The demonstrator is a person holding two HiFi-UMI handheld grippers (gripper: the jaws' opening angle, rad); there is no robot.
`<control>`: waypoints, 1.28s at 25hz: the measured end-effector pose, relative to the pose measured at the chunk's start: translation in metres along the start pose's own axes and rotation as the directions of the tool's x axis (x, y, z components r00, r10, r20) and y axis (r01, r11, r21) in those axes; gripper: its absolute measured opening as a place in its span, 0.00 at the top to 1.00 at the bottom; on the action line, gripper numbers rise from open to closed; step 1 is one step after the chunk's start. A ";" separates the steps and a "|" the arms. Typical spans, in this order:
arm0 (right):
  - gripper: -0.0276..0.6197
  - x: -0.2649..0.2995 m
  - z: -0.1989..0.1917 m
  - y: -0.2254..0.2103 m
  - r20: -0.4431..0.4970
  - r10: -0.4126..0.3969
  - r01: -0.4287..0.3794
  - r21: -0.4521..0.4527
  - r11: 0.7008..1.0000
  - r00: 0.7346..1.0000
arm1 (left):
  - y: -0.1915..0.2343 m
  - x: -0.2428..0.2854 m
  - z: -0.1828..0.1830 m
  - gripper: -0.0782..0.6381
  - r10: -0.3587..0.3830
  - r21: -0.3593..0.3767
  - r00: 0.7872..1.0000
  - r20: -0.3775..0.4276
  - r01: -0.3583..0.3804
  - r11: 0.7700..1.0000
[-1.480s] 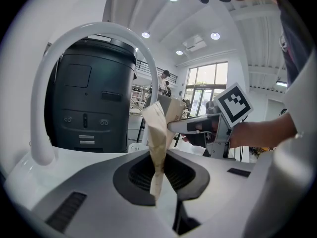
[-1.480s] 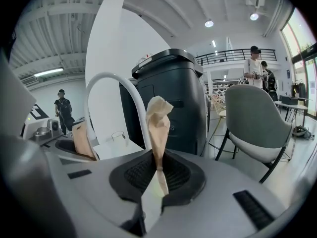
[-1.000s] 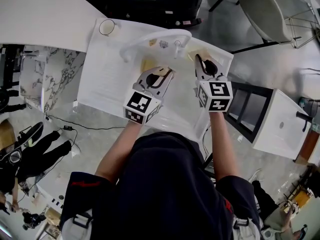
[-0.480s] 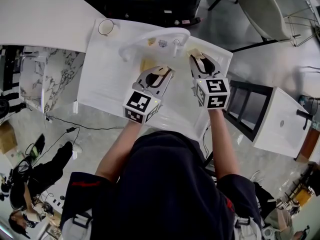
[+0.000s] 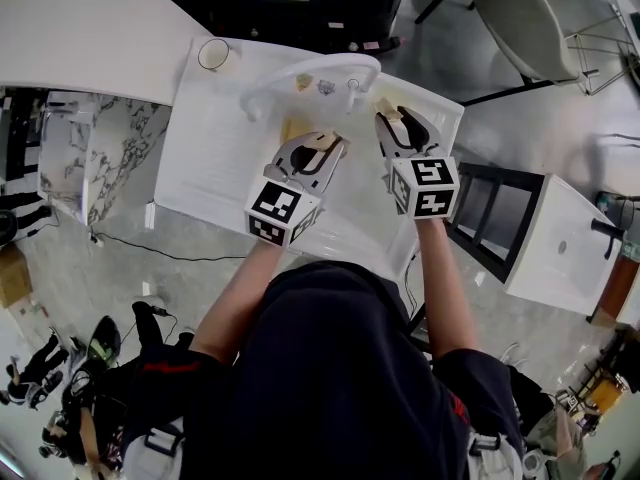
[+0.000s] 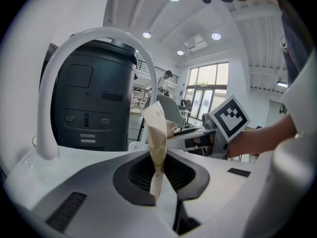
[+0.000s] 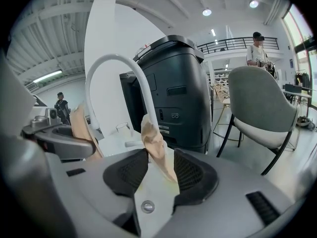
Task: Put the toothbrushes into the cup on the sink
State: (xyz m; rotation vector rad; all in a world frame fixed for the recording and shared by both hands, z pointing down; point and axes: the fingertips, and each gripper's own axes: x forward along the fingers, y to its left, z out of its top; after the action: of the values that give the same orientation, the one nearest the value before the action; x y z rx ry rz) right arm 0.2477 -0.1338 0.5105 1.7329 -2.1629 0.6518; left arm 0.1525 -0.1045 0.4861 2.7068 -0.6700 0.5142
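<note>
My left gripper [image 5: 322,146] [image 6: 157,168] is clamped nearly closed on a beige paper-wrapped toothbrush [image 6: 157,133], both pads pinching its lower part. Its long axis runs up and away out of the jaws, almost upright with a slight bend. The free end [image 5: 294,128] points toward the far edge of the sink [image 5: 215,158], just short of the white arched faucet [image 5: 300,71] [image 6: 74,48]. I hold it over the middle of the basin.

My right gripper [image 5: 398,126] [image 7: 154,175] has just been opening its jaws, and they now stand wide. A second wrapped toothbrush [image 7: 153,140] [image 5: 383,105] stands in the gap. It leans from low on the right pad's side up toward the left, and I see daylight between it and the left pad, so I have no grip on it. Its upper end also points toward the faucet [image 7: 106,68]. This one sits near the far right corner of the sink.

The cup [image 5: 213,54] [image 7: 122,129] stands upright at the far left corner of the sink top, well apart from both grippers.
</note>
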 end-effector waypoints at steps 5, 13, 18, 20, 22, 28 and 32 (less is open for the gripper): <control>0.72 -0.004 0.000 0.006 0.004 0.007 -0.007 0.010 1.000 1.000 | -0.001 -0.007 -0.001 0.82 0.003 -0.002 1.000 0.007 -0.003 1.000; 0.72 -0.015 0.003 0.012 0.011 0.006 -0.006 0.019 1.000 1.000 | -0.006 -0.017 0.001 0.82 0.010 -0.006 1.000 0.023 -0.009 1.000; 0.72 -0.026 0.005 0.014 0.022 -0.008 0.008 0.026 1.000 1.000 | -0.014 -0.023 0.003 0.82 0.007 0.000 0.999 0.034 -0.007 1.000; 0.72 -0.030 0.005 0.014 0.026 -0.015 0.014 0.033 0.999 1.000 | -0.017 -0.026 0.004 0.82 0.007 0.004 0.999 0.040 -0.007 1.000; 0.72 -0.035 0.006 0.017 0.027 -0.020 0.019 0.031 0.999 0.999 | -0.019 -0.030 0.005 0.82 0.009 0.007 0.999 0.043 -0.009 1.000; 0.72 -0.048 0.008 0.025 0.038 -0.022 0.022 0.009 1.000 0.999 | -0.026 -0.041 0.006 0.82 0.015 0.017 0.998 0.055 -0.016 1.000; 0.72 -0.056 0.008 0.032 0.049 -0.023 0.023 -0.015 1.000 0.999 | -0.033 -0.048 0.006 0.82 0.020 0.024 0.998 0.063 -0.022 0.999</control>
State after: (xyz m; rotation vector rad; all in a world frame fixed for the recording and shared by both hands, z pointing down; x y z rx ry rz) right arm 0.2299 -0.0860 0.4708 1.7808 -2.1708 0.5917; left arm 0.1308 -0.0608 0.4545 2.7518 -0.7139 0.4475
